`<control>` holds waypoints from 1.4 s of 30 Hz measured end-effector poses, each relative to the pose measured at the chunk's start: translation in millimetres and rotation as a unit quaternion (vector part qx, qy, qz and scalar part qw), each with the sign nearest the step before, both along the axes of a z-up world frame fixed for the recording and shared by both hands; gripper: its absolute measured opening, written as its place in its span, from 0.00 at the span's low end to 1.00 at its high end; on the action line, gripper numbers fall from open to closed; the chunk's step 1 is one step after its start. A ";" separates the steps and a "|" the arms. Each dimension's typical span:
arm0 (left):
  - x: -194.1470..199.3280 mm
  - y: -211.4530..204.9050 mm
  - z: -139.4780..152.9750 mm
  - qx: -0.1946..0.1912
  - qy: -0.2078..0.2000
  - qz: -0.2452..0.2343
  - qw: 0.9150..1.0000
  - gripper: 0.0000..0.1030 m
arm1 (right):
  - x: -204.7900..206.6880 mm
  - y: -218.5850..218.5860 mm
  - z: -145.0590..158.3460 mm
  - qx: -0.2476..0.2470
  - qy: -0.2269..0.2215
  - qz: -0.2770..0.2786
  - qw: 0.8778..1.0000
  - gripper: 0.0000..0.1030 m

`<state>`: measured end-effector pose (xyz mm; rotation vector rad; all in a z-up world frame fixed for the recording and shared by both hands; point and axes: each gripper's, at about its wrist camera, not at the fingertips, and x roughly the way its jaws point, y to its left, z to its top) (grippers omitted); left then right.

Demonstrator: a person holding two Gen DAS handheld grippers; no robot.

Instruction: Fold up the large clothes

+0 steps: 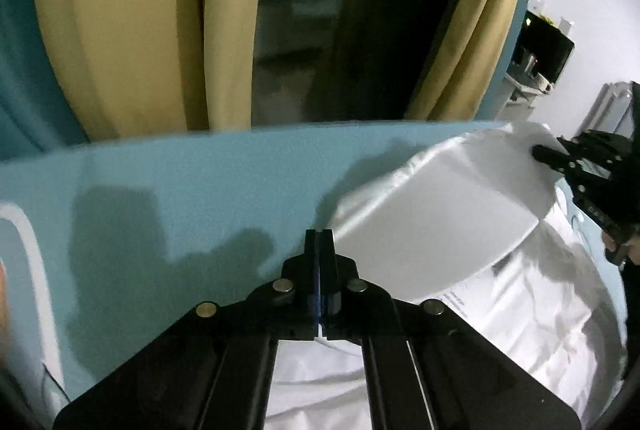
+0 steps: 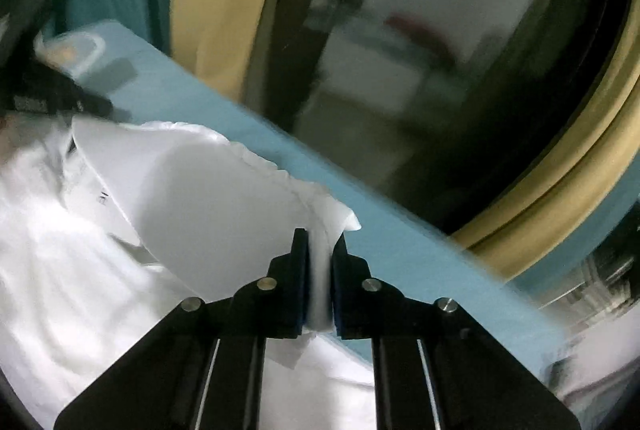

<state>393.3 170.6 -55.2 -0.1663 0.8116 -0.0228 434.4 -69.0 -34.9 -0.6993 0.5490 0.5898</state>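
A light blue table (image 1: 200,189) runs below tan curtains (image 1: 132,29) and a dark window. On it lies a white garment (image 1: 520,310), one part lifted into a smooth raised fold (image 1: 432,205). The left gripper (image 1: 319,242) has its fingers pressed together at that fold's edge; whether cloth sits between them is unclear. Only the right wrist view shows the right gripper (image 2: 319,250) pinching a gathered hem (image 2: 320,213). Only the left view shows a shelf (image 1: 536,69) by the white wall.

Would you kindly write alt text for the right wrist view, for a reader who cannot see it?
The right claw pinches a corner of a white garment, lifting a fold above the rest of it on a light blue surface. The left claw shows blurred at far left, with yellow curtains behind.
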 end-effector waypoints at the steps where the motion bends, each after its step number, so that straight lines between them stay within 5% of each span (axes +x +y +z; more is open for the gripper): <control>1: 0.7 -1.5 4.1 0.002 -0.008 0.004 1.000 0.00 | -5.0 -2.4 1.0 -0.011 -0.020 0.000 1.000 0.09; 3: 5.9 -1.8 5.3 -0.008 0.001 0.012 1.000 0.01 | -15.1 -3.6 -6.1 -0.048 -0.076 -0.001 0.996 0.09; 5: 15.1 -3.1 -7.0 -0.026 0.039 0.003 0.999 0.17 | -19.6 -9.7 -20.4 -0.077 -0.097 -0.004 0.992 0.09; 6: 18.6 -2.8 -13.4 -0.040 0.054 -0.003 0.998 0.36 | -18.3 -16.4 -25.7 -0.079 -0.087 -0.002 0.993 0.09; 10: 23.6 -2.5 -34.1 -0.068 0.079 -0.022 0.994 0.40 | -7.5 -39.2 -41.9 -0.038 0.005 0.009 0.999 0.13; 12: 23.1 0.4 -34.9 -0.074 0.077 -0.032 0.994 0.40 | 10.6 -45.3 -46.0 0.009 0.107 0.021 0.994 0.17; 15: 24.1 1.8 -35.2 -0.075 0.086 -0.053 0.992 0.39 | 45.8 -64.0 -47.9 0.089 0.241 0.007 0.966 0.42; 20: 11.8 1.6 -31.3 -0.101 0.099 -0.080 0.987 0.40 | 99.3 -81.5 -62.6 0.178 0.401 0.003 0.899 0.44; 22: 6.9 5.6 -30.7 -0.111 0.101 -0.082 0.985 0.40 | 100.6 -76.5 -62.6 0.182 0.404 0.019 0.896 0.44; 24: 5.7 4.7 -33.4 -0.132 0.105 -0.089 0.982 0.40 | 87.0 -72.7 -63.1 0.171 0.388 0.032 0.905 0.38; 25: 3.7 6.6 -36.5 -0.143 0.109 -0.095 0.979 0.40 | 80.6 -68.9 -61.9 0.160 0.373 0.034 0.913 0.15; 28: 6.7 1.6 -44.9 -0.160 0.115 -0.096 0.976 0.40 | 59.6 -59.6 -50.9 0.122 0.290 0.036 0.949 0.11; 30: 5.1 4.7 -40.4 -0.172 0.102 -0.082 0.976 0.40 | 42.9 -53.6 -35.7 0.081 0.185 0.025 0.979 0.10; 32: 0.7 14.3 -29.8 -0.202 0.071 -0.073 0.974 0.42 | 34.5 -46.4 -28.1 0.049 0.110 0.020 0.992 0.09; 34: -4.2 23.0 -20.7 -0.221 0.044 -0.062 0.972 0.63 | 22.6 -44.6 -22.5 0.027 0.057 0.020 0.998 0.09; 37: -5.8 24.7 -14.2 -0.231 0.025 -0.060 0.971 0.68 | 6.2 -40.1 -18.4 -0.005 -0.017 0.018 1.000 0.09; 42: -8.7 20.3 -12.6 -0.249 0.016 -0.087 0.964 0.72 | -0.9 -34.1 -25.6 -0.019 -0.040 0.009 0.999 0.09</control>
